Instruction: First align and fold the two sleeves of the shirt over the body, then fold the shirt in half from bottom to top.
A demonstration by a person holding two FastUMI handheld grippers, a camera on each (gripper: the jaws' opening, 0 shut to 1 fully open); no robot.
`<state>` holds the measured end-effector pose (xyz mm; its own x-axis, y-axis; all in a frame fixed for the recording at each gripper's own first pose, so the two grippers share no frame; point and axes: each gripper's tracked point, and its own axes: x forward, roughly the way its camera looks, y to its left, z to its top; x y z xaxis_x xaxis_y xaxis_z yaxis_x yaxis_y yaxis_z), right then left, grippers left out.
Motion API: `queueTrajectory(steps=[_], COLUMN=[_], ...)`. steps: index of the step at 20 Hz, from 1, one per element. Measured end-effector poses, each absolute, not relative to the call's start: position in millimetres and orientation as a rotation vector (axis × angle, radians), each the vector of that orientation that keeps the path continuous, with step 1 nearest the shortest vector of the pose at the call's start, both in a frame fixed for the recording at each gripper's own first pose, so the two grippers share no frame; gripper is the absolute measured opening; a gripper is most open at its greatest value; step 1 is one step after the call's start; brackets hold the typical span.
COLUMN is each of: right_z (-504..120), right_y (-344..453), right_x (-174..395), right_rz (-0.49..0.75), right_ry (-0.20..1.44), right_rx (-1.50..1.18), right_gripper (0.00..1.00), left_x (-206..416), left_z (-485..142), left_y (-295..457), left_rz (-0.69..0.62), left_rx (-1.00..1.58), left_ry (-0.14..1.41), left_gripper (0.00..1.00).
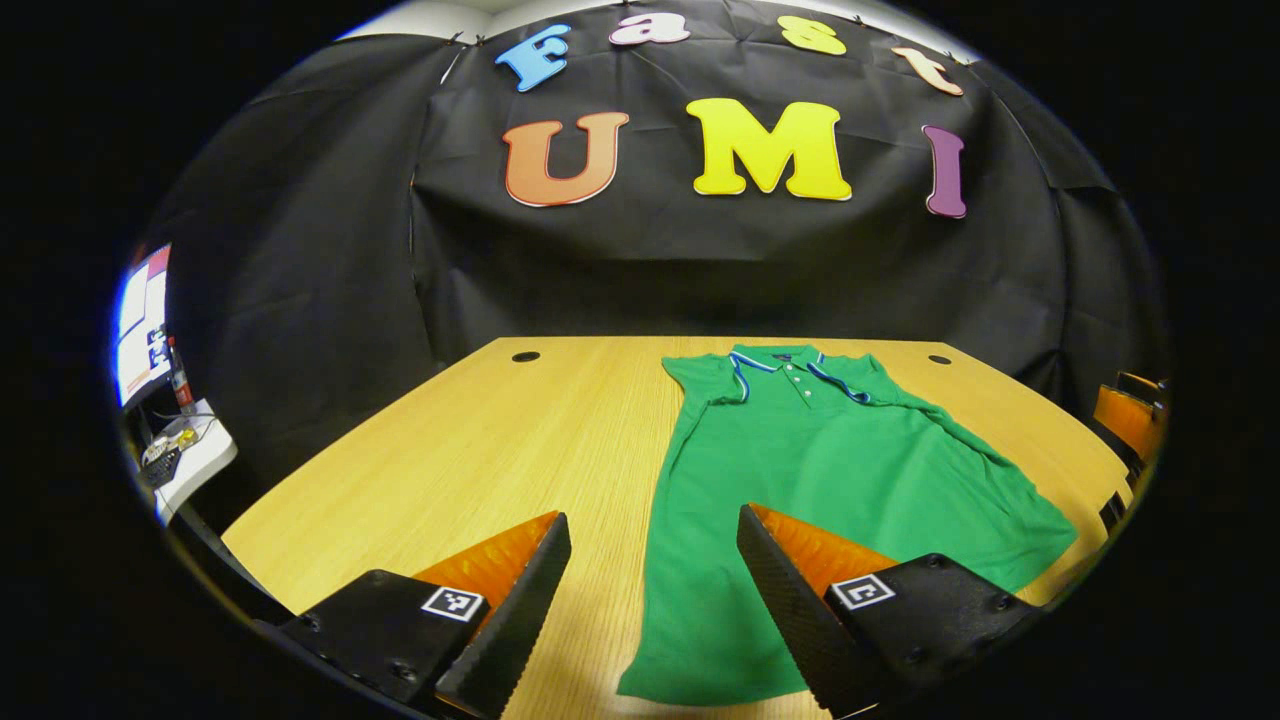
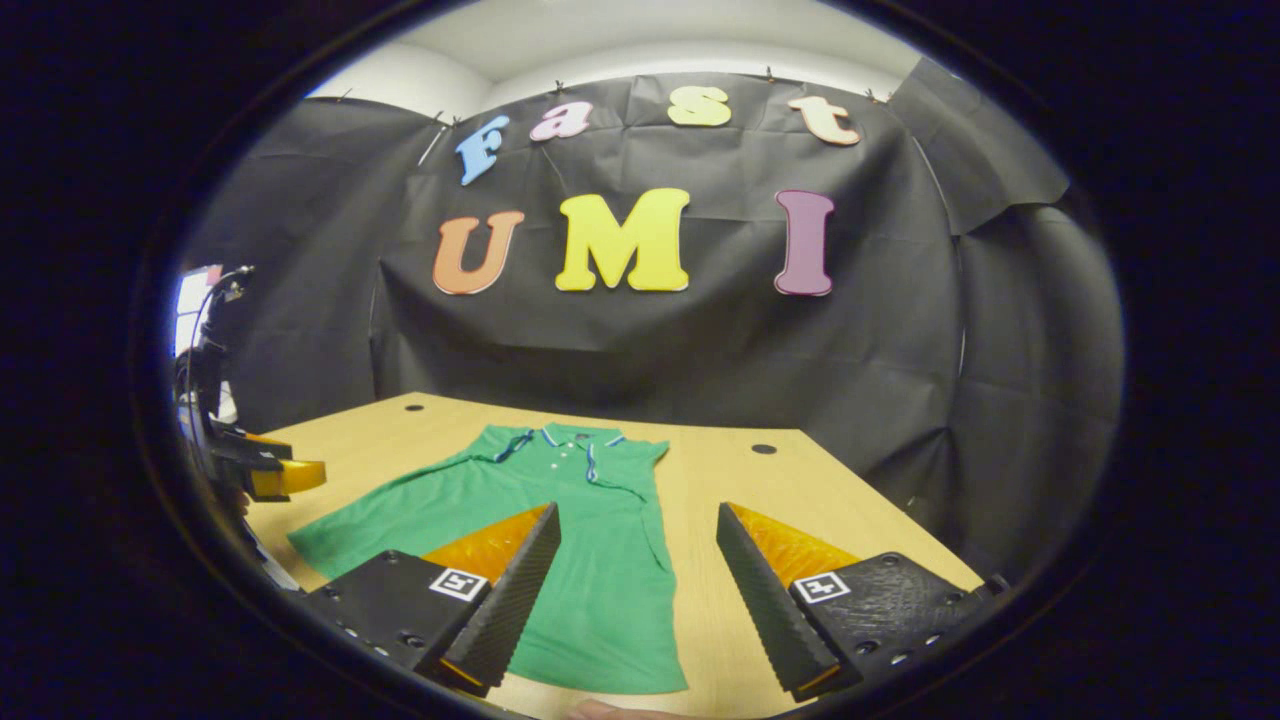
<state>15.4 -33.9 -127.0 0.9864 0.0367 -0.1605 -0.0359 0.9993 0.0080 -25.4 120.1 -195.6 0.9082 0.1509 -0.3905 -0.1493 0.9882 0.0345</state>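
Left gripper view: green shirt (image 1: 840,470) flat on table (image 1: 480,450), collar at 12 o'clock, sleeves unfolded. Left gripper (image 1: 655,590) open, empty above hem. Right gripper (image 2: 638,590) likewise open. Sleeve step not begun; next likely: pinch sleeve edges, fold inward.

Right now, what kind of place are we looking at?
Likely a data-recording booth, not a home: black cloth wall, one bare light wooden table holding a green polo shirt, and a lit monitor off to the side.

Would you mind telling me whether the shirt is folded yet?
Spread flat: the shirt lies open on the table, collar far, sleeves not folded in.
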Motion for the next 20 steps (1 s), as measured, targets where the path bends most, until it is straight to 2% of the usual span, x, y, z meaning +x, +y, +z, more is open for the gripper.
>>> queueTrajectory(steps=[8, 12, 20], right_z=[-216, -217, -251], right_y=[-34, -34, -35], right_x=[-6, -12, -16], right_rz=[0.03, 0.033, 0.05], right_ry=[0.355, 0.333, 0.428], right_rx=[-0.007, -0.057, 0.029], right_gripper=[0.95, 0.95, 0.97], left_x=[-52, -55, -55], left_z=[-244, -251, -251], left_y=[113, 112, 103], left_rz=[0.121, 0.118, 0.111], left_rx=[0.02, 0.048, 0.027], left_ry=[0.517, 0.519, 0.508], left_gripper=[1.0, 1.0, 0.98])
